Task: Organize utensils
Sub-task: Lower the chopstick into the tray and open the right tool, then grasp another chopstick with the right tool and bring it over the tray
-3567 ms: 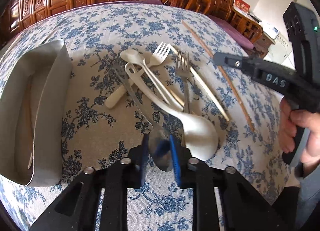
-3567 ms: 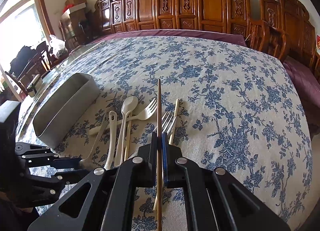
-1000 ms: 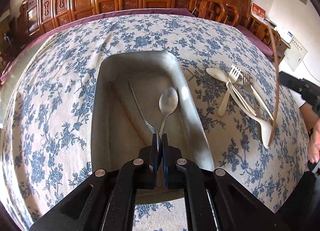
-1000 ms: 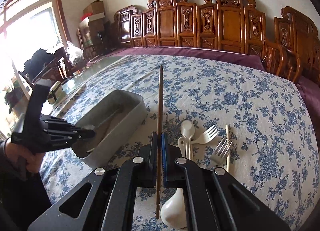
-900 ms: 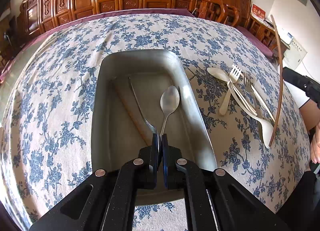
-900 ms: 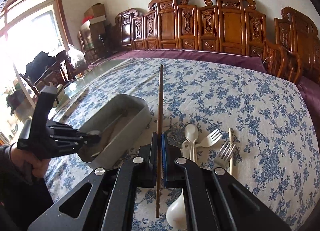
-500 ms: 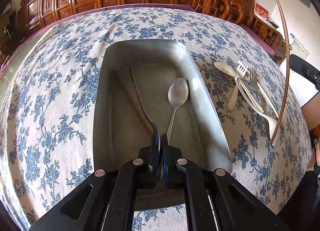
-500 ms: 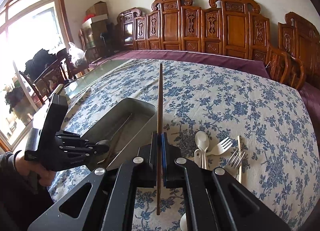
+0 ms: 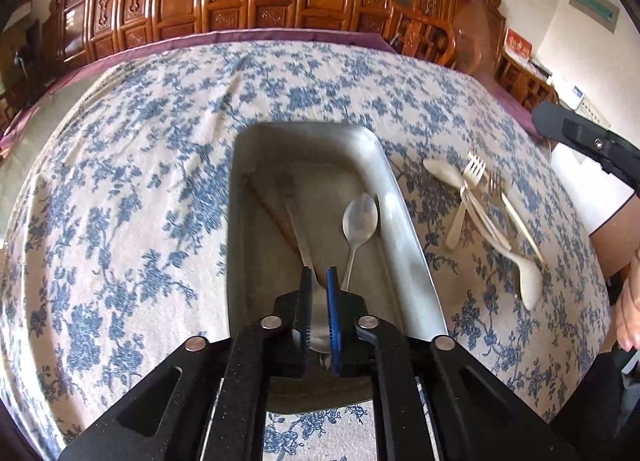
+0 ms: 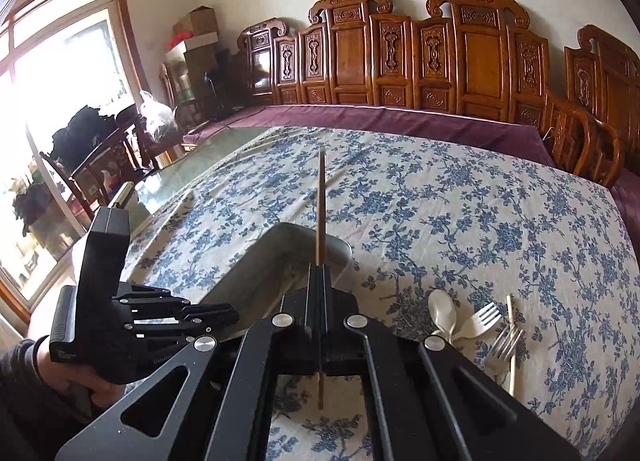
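Hovering above tray rim: chopstick

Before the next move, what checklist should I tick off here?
1. Left gripper fingers parted around the metal spoon: ok.
2. That spoon inside the tray: ok.
3. Right gripper shut on the chopstick: ok.
4. Chopstick above the tray: ok.
5. Left gripper out of the tray: not ok.
6. Cream utensils off the tablecloth: not ok.
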